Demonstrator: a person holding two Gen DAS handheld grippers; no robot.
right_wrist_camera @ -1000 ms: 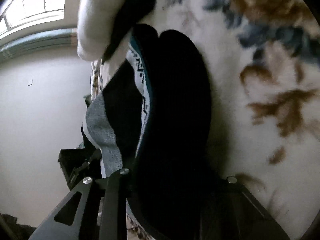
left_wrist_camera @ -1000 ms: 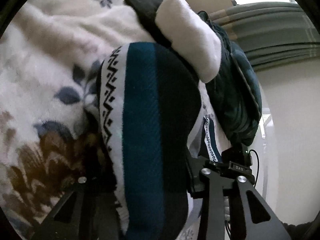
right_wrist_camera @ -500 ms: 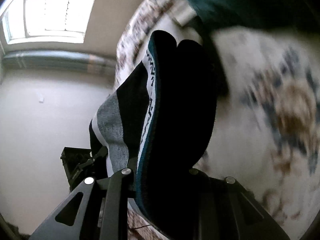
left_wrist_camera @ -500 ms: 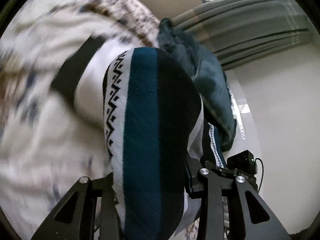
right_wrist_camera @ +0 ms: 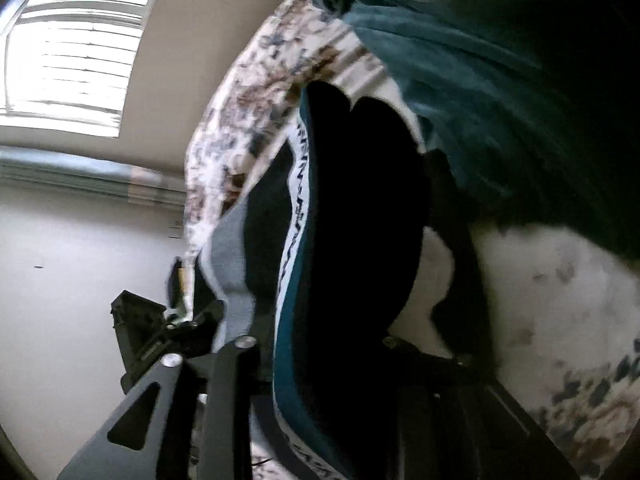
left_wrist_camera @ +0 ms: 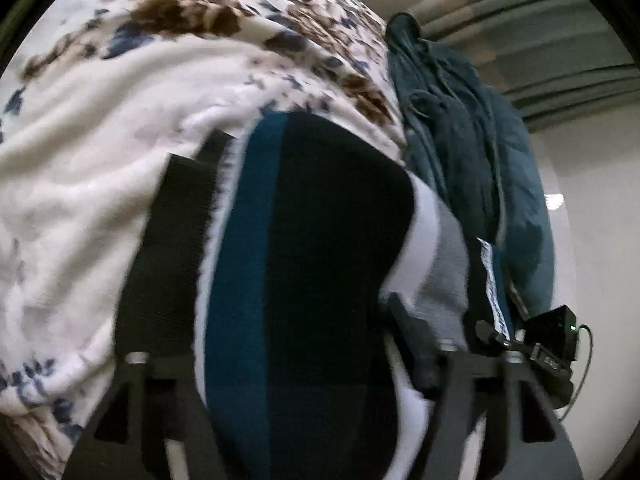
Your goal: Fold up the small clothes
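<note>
A folded striped garment (left_wrist_camera: 304, 280), black and teal with white patterned bands and a grey end, fills the middle of both wrist views and hangs over the floral blanket (left_wrist_camera: 100, 168). My left gripper (left_wrist_camera: 296, 224) has the garment between its jaws, which are opening; its left finger (left_wrist_camera: 176, 240) stands beside the white edge without pressing it. In the right wrist view the garment (right_wrist_camera: 360, 220) sits between the jaws of my right gripper (right_wrist_camera: 326, 232), also opening. White blanket shows between the cloth and the right finger (right_wrist_camera: 456, 240).
A heap of teal cloth (left_wrist_camera: 460, 152) lies on the blanket beyond the garment, and fills the upper right of the right wrist view (right_wrist_camera: 500, 80). Grey-green curtains (left_wrist_camera: 552, 32), a bright window (right_wrist_camera: 68, 60) and pale walls lie behind. The floral blanket (right_wrist_camera: 560, 300) spreads around.
Both grippers swept fast across the blanket and rose, carrying the garment towards the teal heap. A white and black item dropped out of view. Both pairs of jaws now stand wider.
</note>
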